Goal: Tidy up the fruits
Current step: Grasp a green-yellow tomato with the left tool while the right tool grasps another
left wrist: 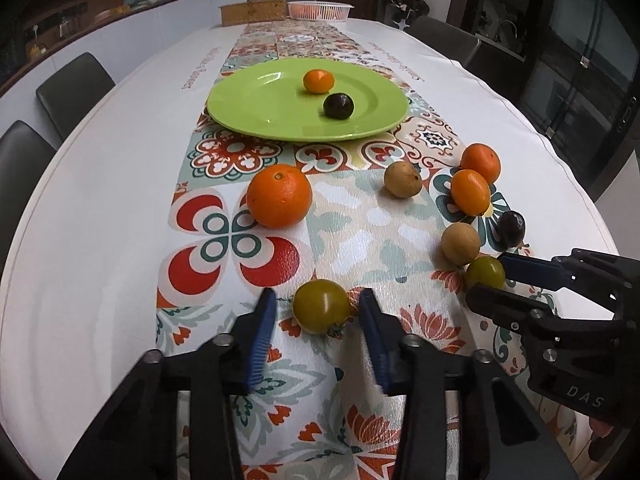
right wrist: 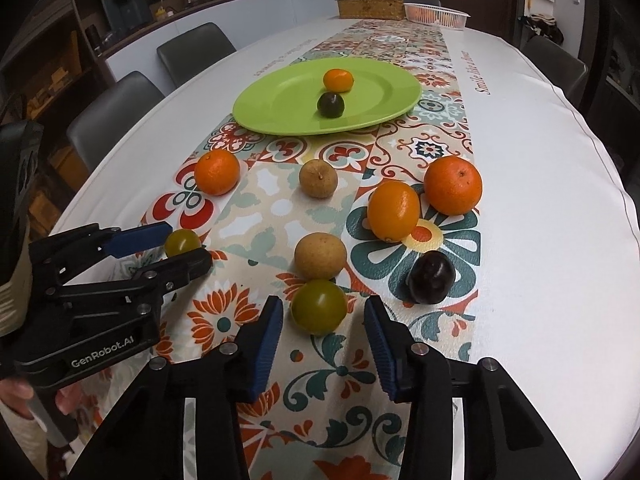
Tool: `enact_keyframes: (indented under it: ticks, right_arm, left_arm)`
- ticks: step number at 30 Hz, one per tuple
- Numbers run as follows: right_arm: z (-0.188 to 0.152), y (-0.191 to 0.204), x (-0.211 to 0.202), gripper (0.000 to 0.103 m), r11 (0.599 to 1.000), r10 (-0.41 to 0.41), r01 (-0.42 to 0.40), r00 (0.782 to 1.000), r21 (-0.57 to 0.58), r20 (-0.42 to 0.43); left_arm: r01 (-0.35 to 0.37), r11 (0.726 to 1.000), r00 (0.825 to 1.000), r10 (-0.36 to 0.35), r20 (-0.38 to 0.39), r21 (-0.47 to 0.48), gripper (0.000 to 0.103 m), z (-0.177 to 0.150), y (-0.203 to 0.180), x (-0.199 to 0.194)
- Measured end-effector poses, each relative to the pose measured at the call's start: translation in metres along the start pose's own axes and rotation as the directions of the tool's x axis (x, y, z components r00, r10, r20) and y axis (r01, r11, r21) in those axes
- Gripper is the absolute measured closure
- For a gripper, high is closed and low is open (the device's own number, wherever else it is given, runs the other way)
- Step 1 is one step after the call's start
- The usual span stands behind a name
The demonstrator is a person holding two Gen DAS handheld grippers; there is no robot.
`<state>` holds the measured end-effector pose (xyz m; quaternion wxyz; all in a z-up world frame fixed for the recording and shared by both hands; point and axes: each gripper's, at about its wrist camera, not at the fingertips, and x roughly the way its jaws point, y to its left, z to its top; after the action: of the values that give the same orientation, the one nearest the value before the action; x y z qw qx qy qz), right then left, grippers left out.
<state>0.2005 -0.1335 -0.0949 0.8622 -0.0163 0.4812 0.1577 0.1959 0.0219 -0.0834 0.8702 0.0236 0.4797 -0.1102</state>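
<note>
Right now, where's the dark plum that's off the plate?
In the right wrist view the dark plum lies on the table runner, right of the right gripper, below the two oranges and beside the tan fruit.

A big table (left wrist: 100, 208) wears a white cloth with a bright flower runner (left wrist: 352, 216) down the middle. A green plate (left wrist: 256, 108) sits on the runner at the upper middle. Oranges, brown fruits, green fruits and one dark plum (right wrist: 432, 282) lie lower down. Two baskets (left wrist: 320, 11) stand at the top edge.
</note>
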Motion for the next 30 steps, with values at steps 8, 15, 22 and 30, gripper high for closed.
enact_keyframes:
  ticks: [8, 15, 22, 30]
  right_arm:
    - [0.000, 0.002, 0.003, 0.072, 1.000, 0.010, -0.010, 1.000, -0.010, -0.009]
    - [-0.002, 0.001, 0.000, 0.073, 1.000, 0.023, -0.023, 1.000, -0.003, -0.004]
    - [-0.003, 0.002, -0.013, 0.073, 0.999, 0.036, -0.036, 0.999, -0.004, 0.020]
    - [0.001, 0.002, -0.034, 0.073, 0.999, 0.043, -0.043, 0.996, -0.012, 0.072]
  left_arm:
    - [0.009, 1.000, 1.000, -0.009, -0.006, -0.006, 0.075, 0.000, 0.000, -0.001]
    - [0.010, 1.000, 1.000, -0.010, 0.000, -0.001, 0.075, -0.002, -0.005, -0.008]
    - [0.009, 1.000, 1.000, -0.009, 0.019, 0.004, 0.075, -0.004, -0.011, -0.022]
    - [0.001, 1.000, 0.998, -0.002, 0.061, 0.008, 0.075, -0.002, -0.018, -0.045]
